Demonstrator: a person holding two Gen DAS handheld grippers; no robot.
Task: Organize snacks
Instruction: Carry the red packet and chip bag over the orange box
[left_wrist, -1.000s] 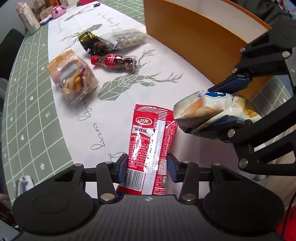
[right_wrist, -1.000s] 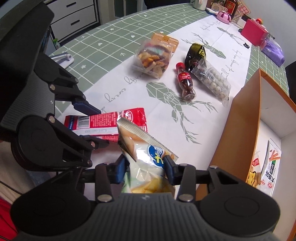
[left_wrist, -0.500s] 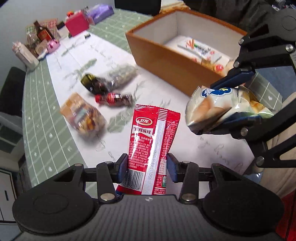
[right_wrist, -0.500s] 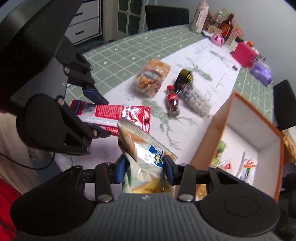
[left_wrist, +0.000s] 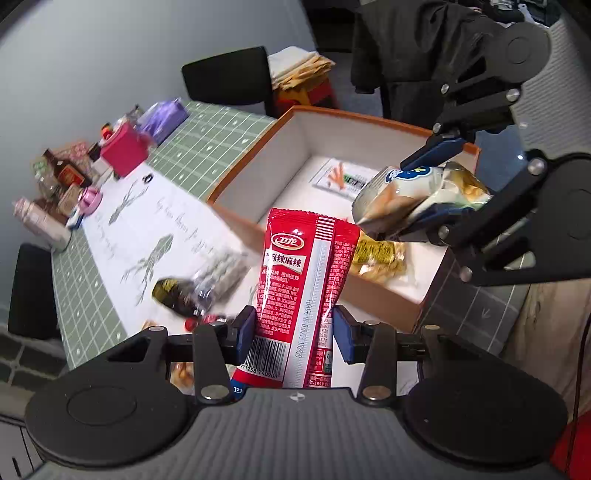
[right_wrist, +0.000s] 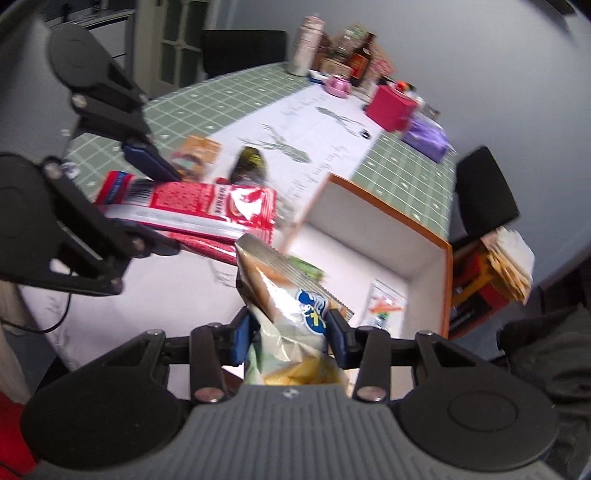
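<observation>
Left wrist view: the left gripper is clenching a red packet upright beside the orange box for dropping in, while the right gripper is gripping a chip bag over that box.

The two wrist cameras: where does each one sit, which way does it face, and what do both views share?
Left wrist: sits behind the left tongs, faces along them at the red packet they grip, the orange box beyond; the right tongs show at right.
Right wrist: sits behind the right tongs, faces the chip bag they grip, above the box; the left tongs show at left.
Shared: both packets, the box, the green table.
</observation>
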